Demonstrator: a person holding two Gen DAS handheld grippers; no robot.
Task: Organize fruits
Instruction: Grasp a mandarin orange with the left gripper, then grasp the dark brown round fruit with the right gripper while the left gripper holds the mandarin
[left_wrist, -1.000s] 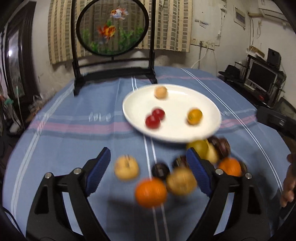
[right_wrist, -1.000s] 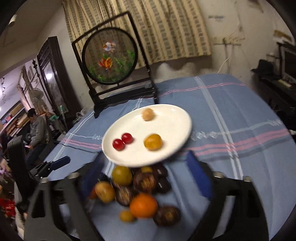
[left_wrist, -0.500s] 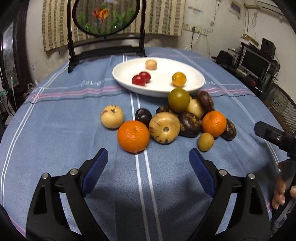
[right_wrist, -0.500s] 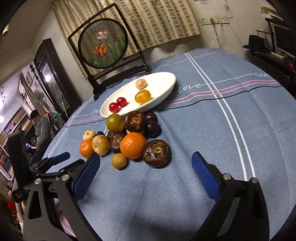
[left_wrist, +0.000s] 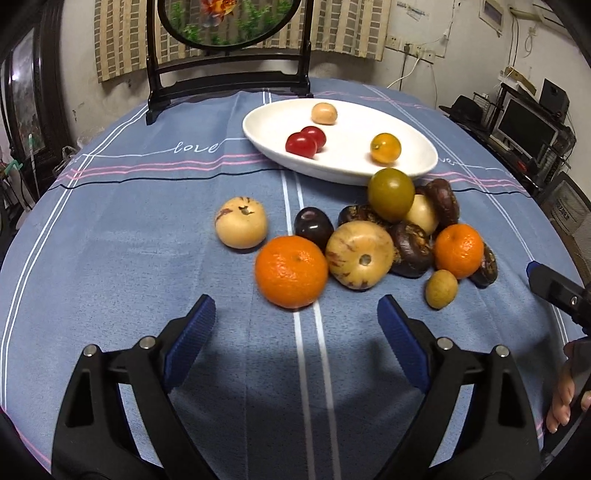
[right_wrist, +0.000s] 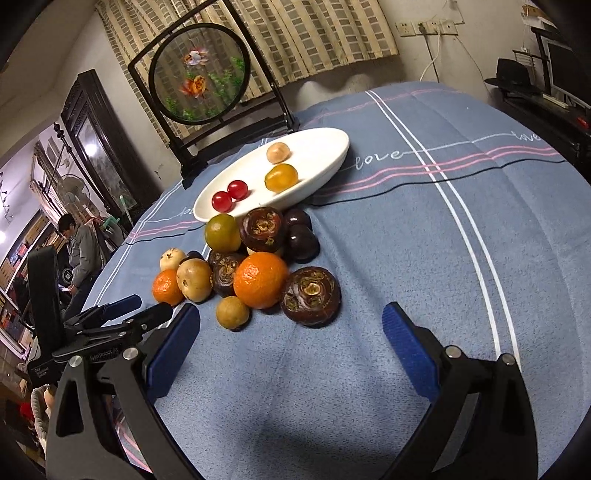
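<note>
A heap of fruit lies on the desk, which is covered by a blue striped cloth, and a white oval plate sits just beyond it at twelve o'clock. Four small fruits are already held by the plate: two red cherry tomatoes, a yellow-orange one and a pale tan one. The plate is judged to be the collecting place, so the heap is what remains to be sorted.

In the left wrist view the left gripper is seen with its fingers spread wide and nothing between them — the jaws have just been opening. A large orange lies directly ahead at twelve o'clock, close to the fingertips but not touched, with a pale speckled fruit against it at two o'clock. The wide spread is judged to suit the orange's girth.

The right gripper is likewise held wide and empty. A second orange and a dark brown ridged fruit lie just ahead, at about eleven and twelve o'clock, and a small tan fruit lies near the left finger.

A green-yellow fruit is perched on top of the heap, so a careless pull below could set it rolling.
</note>
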